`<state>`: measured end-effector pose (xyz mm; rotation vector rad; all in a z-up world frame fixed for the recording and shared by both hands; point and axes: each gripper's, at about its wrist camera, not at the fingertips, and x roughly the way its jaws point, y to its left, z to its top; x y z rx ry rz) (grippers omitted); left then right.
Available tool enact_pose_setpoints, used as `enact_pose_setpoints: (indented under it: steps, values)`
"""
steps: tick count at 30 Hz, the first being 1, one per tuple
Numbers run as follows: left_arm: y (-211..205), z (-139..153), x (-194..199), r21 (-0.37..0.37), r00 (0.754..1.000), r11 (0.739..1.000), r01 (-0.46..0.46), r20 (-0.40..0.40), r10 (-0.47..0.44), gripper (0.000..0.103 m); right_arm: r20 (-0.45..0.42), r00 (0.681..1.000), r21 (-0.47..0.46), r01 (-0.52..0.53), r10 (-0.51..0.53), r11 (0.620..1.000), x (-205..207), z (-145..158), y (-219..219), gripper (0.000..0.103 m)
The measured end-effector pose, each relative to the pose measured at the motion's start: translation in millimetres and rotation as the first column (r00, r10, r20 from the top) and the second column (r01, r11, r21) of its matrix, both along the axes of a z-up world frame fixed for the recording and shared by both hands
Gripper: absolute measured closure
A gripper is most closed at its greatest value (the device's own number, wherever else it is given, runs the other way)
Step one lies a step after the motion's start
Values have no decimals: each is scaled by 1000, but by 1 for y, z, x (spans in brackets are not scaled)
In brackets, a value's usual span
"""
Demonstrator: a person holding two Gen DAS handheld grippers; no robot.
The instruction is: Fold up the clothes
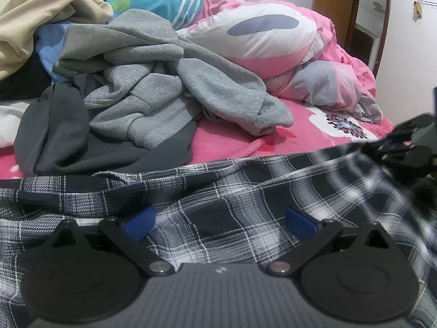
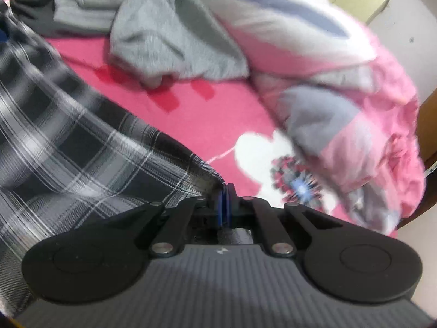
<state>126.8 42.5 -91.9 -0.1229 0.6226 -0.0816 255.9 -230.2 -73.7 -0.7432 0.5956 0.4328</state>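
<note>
Firstly, left wrist view: left gripper (image 1: 220, 222) stands wide open, its blue pads (image 1: 140, 222) well apart above the plaid shirt (image 1: 218, 191), gripping nothing.
Plaid shirt: spread across the near part of the bed (image 1: 226, 139), under and beyond the open fingers.
Right gripper (image 1: 404, 147): blurred at the right edge, at the shirt's far right border.
Grey sweatshirt (image 1: 153, 82): crumpled on the bed, farther off, partly over a dark garment (image 1: 68, 136).
Pink quilt (image 1: 300, 63): bunched at the far right.
Beige garment (image 1: 35, 19): far left.

Right wrist view: right gripper (image 2: 224, 199) is closed, its blue pads (image 2: 221, 205) pinching the plaid shirt's (image 2: 82, 142) edge.
Plaid shirt: stretches from the pads away to the left, raised off the bed (image 2: 207, 120).
Grey sweatshirt (image 2: 164, 32): far centre.
Pink quilt (image 2: 355, 104): right, blurred.
</note>
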Motion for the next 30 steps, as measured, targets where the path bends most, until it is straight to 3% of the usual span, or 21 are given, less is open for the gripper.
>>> enact_pose_setpoints:
  steps: [3,5,6,8,11,14,16,17,19,22,25,26,28,30]
  values:
    - [-1,0,0,4,1000,1000,-1,-1,1,1,-112,991,204,95,-73,974,20,-3,-23,96]
    - [-1,0,0,8,1000,1000,-2,-2,2,1,-208,969,404,208,-131,891,34,1,-50,84]
    - [-1,0,0,11,1000,1000,-2,-3,2,1,-250,955,499,269,-161,823,40,3,-66,71]
    - [-3,-1,0,21,1000,1000,-3,-5,3,1,-324,922,652,379,-210,657,48,5,-100,59]
    - [-6,-1,1,42,1000,999,-3,-13,3,1,-372,875,780,475,-310,408,46,7,-144,58]
    - [-9,0,2,65,1000,998,-2,-21,4,1,-404,834,861,486,-376,153,26,13,-190,58]
    - [-8,2,1,58,1000,998,-9,-18,10,1,-414,816,885,464,-403,32,2,19,-216,58]
    - [-5,4,-1,44,1000,999,-16,-13,16,3,-413,811,891,453,-415,-1,-13,24,-228,58]
    - [1,12,-6,9,999,999,-52,3,52,4,-410,795,896,443,-447,-33,-44,33,-249,58]
    - [5,28,-13,-19,994,995,-100,32,101,4,-391,764,895,447,-513,-16,-91,49,-272,58]
    - [-9,48,-17,-13,993,997,-79,90,79,4,-373,744,898,441,-555,-12,-127,60,-290,58]
    - [-19,54,-15,2,993,999,-51,109,51,4,-362,743,897,441,-564,5,-132,62,-293,58]
    - [-41,62,-7,29,991,1000,7,132,-11,4,-329,742,887,455,-584,79,-135,66,-295,58]
    - [-62,61,9,57,991,997,54,117,-60,4,-319,738,867,481,-595,132,-123,63,-295,58]
